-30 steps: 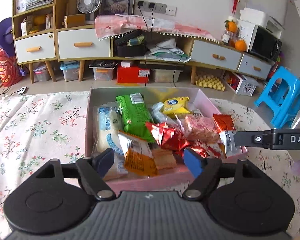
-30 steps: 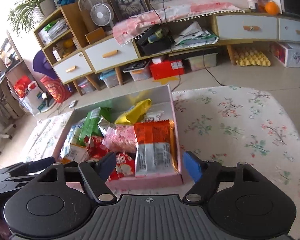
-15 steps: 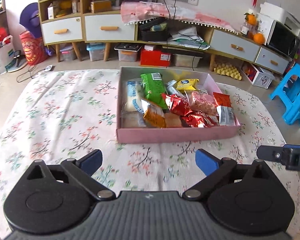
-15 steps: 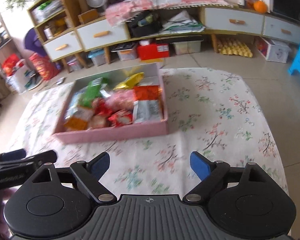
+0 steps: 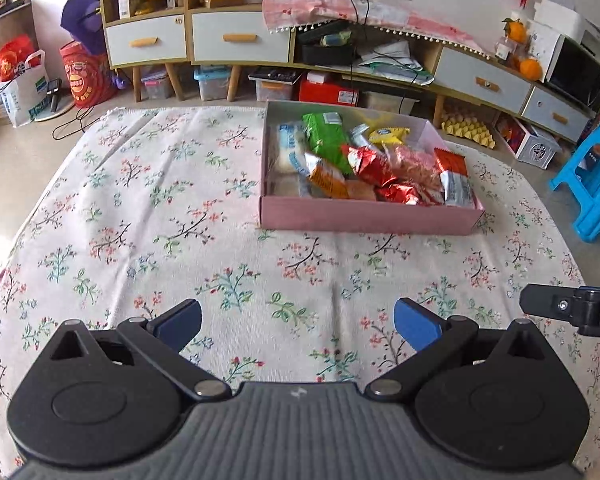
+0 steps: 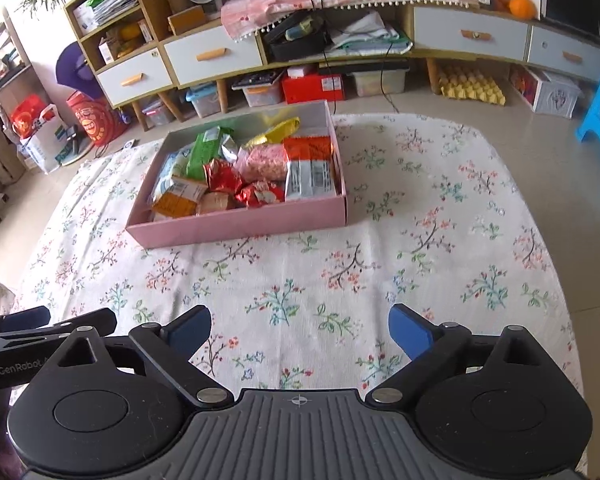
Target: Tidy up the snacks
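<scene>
A shallow pink box [image 5: 368, 216] [image 6: 236, 230] sits on the floral tablecloth, filled with several snack packets: a green one [image 5: 326, 140], red foil ones [image 5: 366, 164], a yellow one [image 5: 388, 134], an orange-and-silver one [image 6: 310, 168]. My left gripper [image 5: 298, 320] hangs over bare cloth well in front of the box, open with nothing between its fingers. My right gripper [image 6: 300, 330] is likewise back from the box; its jaws are still opening and hold nothing. Each gripper shows at the edge of the other's view.
The floral tablecloth [image 5: 140, 208] covers the whole table. Behind it stand low cabinets with drawers [image 5: 240, 40], storage bins on the floor and a blue plastic stool [image 5: 592, 184] at the right. A red bag [image 5: 86, 74] stands at the far left.
Both grippers have pulled back from the box, which now looks smaller and farther off. Their fingers have spread wider. The packets in the box lie as before.
</scene>
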### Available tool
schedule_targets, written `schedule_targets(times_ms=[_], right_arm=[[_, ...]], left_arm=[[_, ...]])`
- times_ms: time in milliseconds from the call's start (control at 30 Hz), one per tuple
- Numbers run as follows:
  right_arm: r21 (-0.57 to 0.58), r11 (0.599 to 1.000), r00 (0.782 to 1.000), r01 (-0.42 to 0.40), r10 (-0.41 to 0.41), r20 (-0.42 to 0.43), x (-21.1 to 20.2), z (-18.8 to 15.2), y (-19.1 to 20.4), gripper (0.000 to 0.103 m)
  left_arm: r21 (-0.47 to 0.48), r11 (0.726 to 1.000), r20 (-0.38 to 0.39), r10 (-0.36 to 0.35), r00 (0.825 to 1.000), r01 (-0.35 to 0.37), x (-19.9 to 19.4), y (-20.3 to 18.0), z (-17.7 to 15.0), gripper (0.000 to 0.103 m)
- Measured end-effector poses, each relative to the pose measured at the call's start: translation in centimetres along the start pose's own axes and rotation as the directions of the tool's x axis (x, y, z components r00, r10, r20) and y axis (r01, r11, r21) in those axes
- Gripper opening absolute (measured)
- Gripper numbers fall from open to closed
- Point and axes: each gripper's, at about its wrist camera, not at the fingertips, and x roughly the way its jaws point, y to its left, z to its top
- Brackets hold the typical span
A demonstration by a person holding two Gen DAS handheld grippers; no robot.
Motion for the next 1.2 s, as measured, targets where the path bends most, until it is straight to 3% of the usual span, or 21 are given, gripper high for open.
schedule_targets(times_ms=[233,467,667,1033,1200], right_arm=[[0.017,0.999,0.999,0.030,-0.030,-0.021,1.5,-0.8,-0.8,0.097],[0.059,0.998,0.999,0.030,-0.029,-0.025,2.3,-0.8,-0.8,0.097],[0.049,0.998,0.999,0.031,-0.030,-0.020,2.2,-0.9,-0.4,0.097],[0.018,1.000,1.000,-0.003,0.003,-0.016,1.1,-1.6,0.1,0.097],[0.042,0.997,0.998,-0.061,0.062,-0.026,0.5,-1.5,0.1,0.097]], left_arm=[[-0.007,0.999,-0.005,0.036,0.999,-0.036,0.4,0.8,-0.2,0.103],[-0.027,1.000,-0.031,0.011,0.999,-0.012,0.4,1.0,-0.3,0.103],[-0.040,0.998,-0.041,0.041,0.998,-0.042,0.5,1.4,-0.6,0.103],[-0.054,0.996,-0.052,0.068,0.996,-0.071,0.5,1.3,-0.8,0.103],[-0.054,0.996,-0.049,0.075,0.996,-0.077,0.5,1.2,-0.7,0.103]])
